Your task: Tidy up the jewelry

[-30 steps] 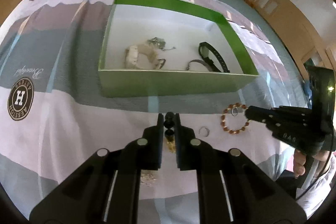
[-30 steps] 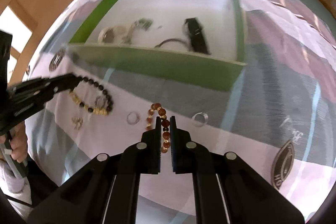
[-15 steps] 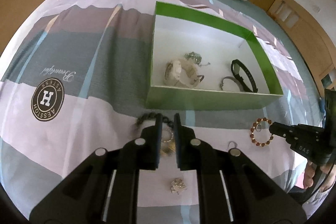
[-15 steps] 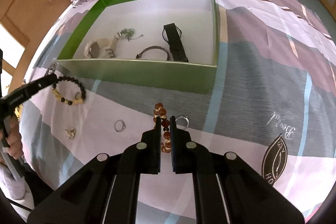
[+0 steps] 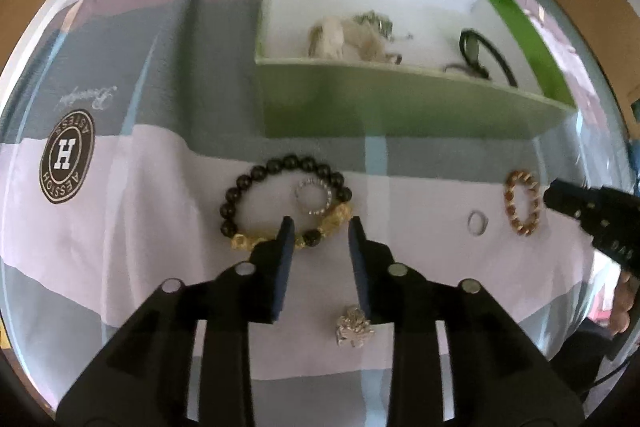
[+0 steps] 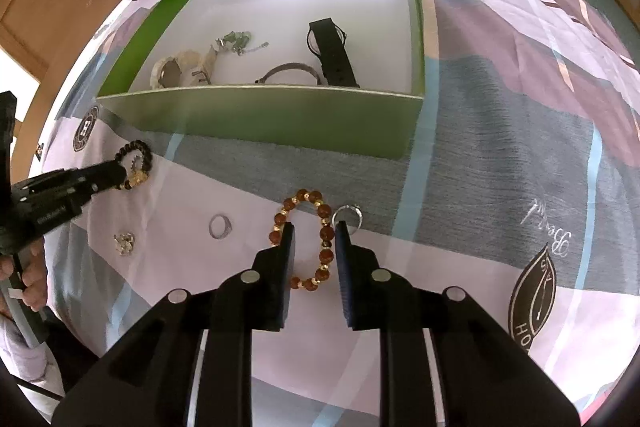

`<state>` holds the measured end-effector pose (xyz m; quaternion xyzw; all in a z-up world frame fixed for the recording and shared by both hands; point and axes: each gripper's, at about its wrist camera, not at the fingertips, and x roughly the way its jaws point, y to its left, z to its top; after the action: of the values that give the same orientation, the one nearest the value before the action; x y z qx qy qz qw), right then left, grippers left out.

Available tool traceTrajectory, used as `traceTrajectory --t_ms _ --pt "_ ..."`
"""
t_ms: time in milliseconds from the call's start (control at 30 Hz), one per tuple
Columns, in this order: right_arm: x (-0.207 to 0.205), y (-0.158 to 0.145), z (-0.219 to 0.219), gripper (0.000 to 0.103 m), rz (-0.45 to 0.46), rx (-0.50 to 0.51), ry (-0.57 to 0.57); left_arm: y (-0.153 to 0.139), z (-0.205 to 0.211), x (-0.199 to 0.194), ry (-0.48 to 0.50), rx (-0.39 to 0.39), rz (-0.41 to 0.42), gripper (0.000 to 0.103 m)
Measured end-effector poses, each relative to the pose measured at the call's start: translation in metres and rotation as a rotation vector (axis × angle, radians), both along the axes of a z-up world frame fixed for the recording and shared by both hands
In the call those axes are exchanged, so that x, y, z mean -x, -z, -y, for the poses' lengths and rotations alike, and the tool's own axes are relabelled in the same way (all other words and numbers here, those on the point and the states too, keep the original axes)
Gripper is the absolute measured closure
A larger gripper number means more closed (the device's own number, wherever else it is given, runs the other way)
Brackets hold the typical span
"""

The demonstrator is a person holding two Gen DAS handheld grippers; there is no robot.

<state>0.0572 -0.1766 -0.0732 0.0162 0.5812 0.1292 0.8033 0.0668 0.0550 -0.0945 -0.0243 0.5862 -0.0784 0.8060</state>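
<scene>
Green cardboard walls your way on the far side: the box [image 6: 256, 115] stands just beyond both bracelets, its near wall upright, with watches [image 6: 330, 45] and a chain [image 6: 236, 41] already inside. Your left gripper [image 5: 320, 227] has just been opening and now stands narrowly parted, pads off the black-and-gold bracelet [image 5: 280, 203], which lies flat on the bedspread [image 5: 152, 187] with a sparkly ring [image 5: 314, 195] inside its loop. A silver charm [image 5: 354, 327] sits near, by the right finger. Your right gripper [image 6: 312, 231] (also just opened a little) straddles one side of the amber bracelet [image 6: 316, 243] without pinching; a ring [image 6: 348, 217] touches its right finger, another ring [image 6: 220, 226] lies left. Open bedspread stretches to the right.
</scene>
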Motion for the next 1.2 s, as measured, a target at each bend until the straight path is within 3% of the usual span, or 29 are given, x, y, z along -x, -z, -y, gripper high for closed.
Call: traceTrajectory --t_ms 100,167,267,333,467,500,600,700,900,1200 --pt "-0.001 0.002 0.001 0.080 -0.015 0.001 0.007 0.003 0.006 0.001 0.023 -0.014 0.005 0.065" --pt "-0.001 0.004 0.001 0.071 -0.022 0.005 0.012 0.004 0.010 0.002 0.037 -0.020 0.006 0.059" --pt "-0.001 0.006 0.001 0.070 -0.030 0.009 0.013 0.005 0.015 0.003 0.060 -0.016 -0.001 0.055" --pt "-0.001 0.007 0.002 0.070 -0.034 0.009 0.011 0.003 0.017 0.004 0.075 0.050 -0.021 0.053" --pt "-0.001 0.009 0.000 0.069 -0.042 0.009 0.010 0.001 0.012 0.003 0.089 0.324 -0.090 0.054" --pt "-0.001 0.009 0.000 0.069 -0.042 0.009 0.010 0.001 0.009 0.002 0.076 0.352 -0.095 0.054" --pt "-0.001 0.008 0.001 0.069 -0.041 0.006 0.013 -0.002 0.002 0.000 0.038 0.257 -0.056 0.054" --pt "0.000 0.008 0.002 0.069 -0.041 0.007 0.014 -0.004 -0.007 -0.001 0.007 0.246 -0.057 0.054" --pt "0.001 0.008 0.004 0.069 -0.042 0.020 0.010 -0.015 -0.018 -0.001 -0.037 0.130 0.021 0.051" --pt "0.002 0.010 0.000 0.069 -0.053 0.031 0.004 -0.001 -0.015 -0.006 -0.023 0.078 -0.038 0.051"
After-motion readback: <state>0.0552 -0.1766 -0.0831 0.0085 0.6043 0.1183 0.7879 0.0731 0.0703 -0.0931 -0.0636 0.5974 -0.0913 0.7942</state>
